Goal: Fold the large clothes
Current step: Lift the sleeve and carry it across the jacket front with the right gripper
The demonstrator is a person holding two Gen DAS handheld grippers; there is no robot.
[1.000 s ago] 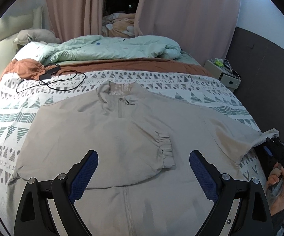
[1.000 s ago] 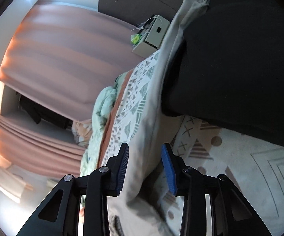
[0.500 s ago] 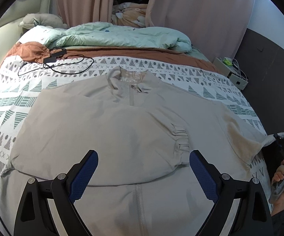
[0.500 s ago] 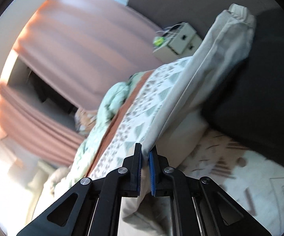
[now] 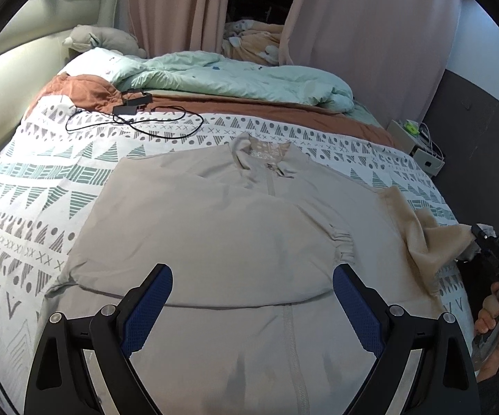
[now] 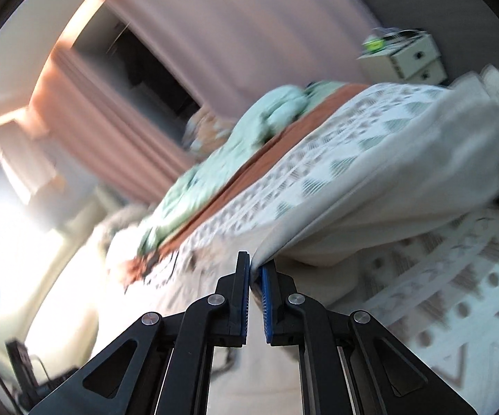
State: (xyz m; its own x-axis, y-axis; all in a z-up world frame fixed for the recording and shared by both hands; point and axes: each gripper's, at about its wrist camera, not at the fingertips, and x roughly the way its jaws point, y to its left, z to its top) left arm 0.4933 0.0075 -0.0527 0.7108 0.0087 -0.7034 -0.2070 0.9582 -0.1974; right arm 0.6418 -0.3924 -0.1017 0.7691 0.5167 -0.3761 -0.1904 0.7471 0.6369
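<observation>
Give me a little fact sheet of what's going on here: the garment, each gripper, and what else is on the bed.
Garment: beige zip jacket spread flat on the patterned bedspread, collar away from the camera
One sleeve: already folded across the chest, cuff lying on the front
Other sleeve: lifted off the bed edge, pinched in the right gripper
Left gripper: fingers wide apart, above the jacket's lower half, holding nothing
Also on bed: black cable, green quilt
</observation>
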